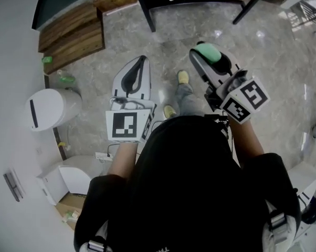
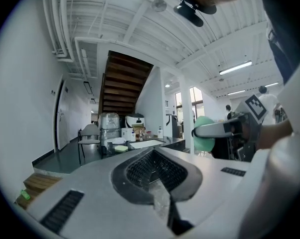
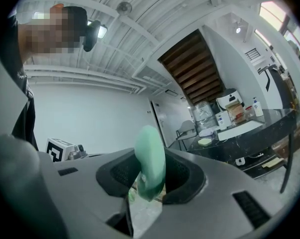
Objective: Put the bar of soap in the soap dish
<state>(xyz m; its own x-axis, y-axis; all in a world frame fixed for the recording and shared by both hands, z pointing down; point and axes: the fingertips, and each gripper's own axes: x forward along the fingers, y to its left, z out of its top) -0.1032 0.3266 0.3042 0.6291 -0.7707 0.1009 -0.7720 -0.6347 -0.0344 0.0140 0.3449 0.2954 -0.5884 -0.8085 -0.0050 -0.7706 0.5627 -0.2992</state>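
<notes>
The right tool (image 3: 151, 180) clamps the green bar of soap (image 3: 150, 156) (standing on edge); the left tool (image 2: 155, 169) is closed, empty.

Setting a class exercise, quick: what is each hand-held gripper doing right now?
Left hand-held gripper: closed, empty.
Right hand-held gripper: closed on the green bar of soap.

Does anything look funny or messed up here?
Nothing looks broken or spilled. The green soap sits pinched on edge in the right claw; the left claw is shut and empty.
</notes>
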